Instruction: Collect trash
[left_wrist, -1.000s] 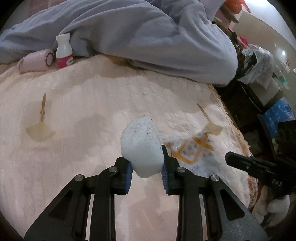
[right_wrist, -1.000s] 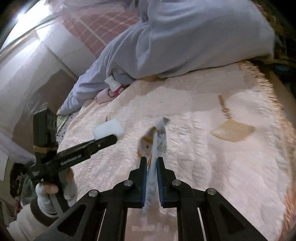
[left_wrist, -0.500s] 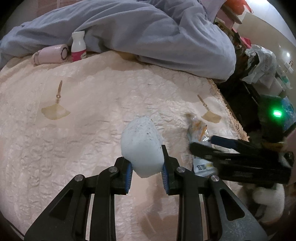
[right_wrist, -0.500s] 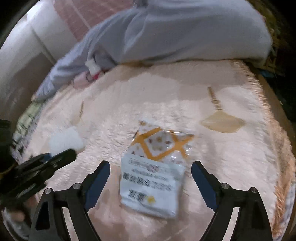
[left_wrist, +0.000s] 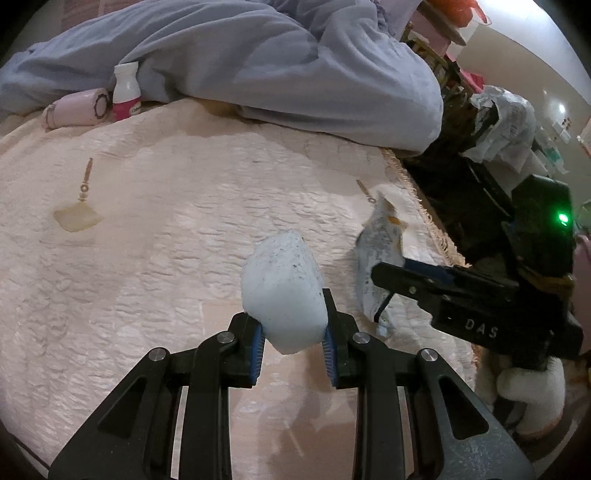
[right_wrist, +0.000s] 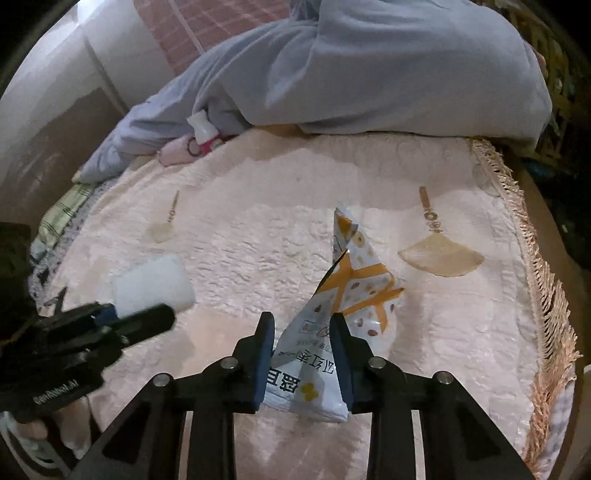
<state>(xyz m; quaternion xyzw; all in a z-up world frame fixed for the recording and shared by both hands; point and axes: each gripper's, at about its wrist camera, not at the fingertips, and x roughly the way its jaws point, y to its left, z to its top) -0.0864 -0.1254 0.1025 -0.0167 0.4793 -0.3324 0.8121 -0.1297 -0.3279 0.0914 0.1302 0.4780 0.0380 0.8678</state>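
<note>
My left gripper (left_wrist: 292, 349) is shut on a white foam block (left_wrist: 282, 290) and holds it above the pink bedspread (left_wrist: 155, 221). The block also shows in the right wrist view (right_wrist: 153, 282). My right gripper (right_wrist: 303, 356) is closed on a white and orange snack wrapper (right_wrist: 347, 295), which stands crumpled between the jaws over the bedspread (right_wrist: 258, 229). In the left wrist view the wrapper (left_wrist: 380, 243) hangs from the right gripper at the bed's right side.
A grey-blue duvet (left_wrist: 258, 62) lies bunched across the far side of the bed. A small white and pink bottle (left_wrist: 125, 92) and a pink roll (left_wrist: 77, 110) rest against it. The fringed bed edge (right_wrist: 543, 295) runs along the right, with dark clutter (left_wrist: 480, 147) beyond it.
My right gripper opened half a second ago with the wrapper lying flat under it, and has now closed on the wrapper again and lifted it. The left gripper kept holding the foam block.
</note>
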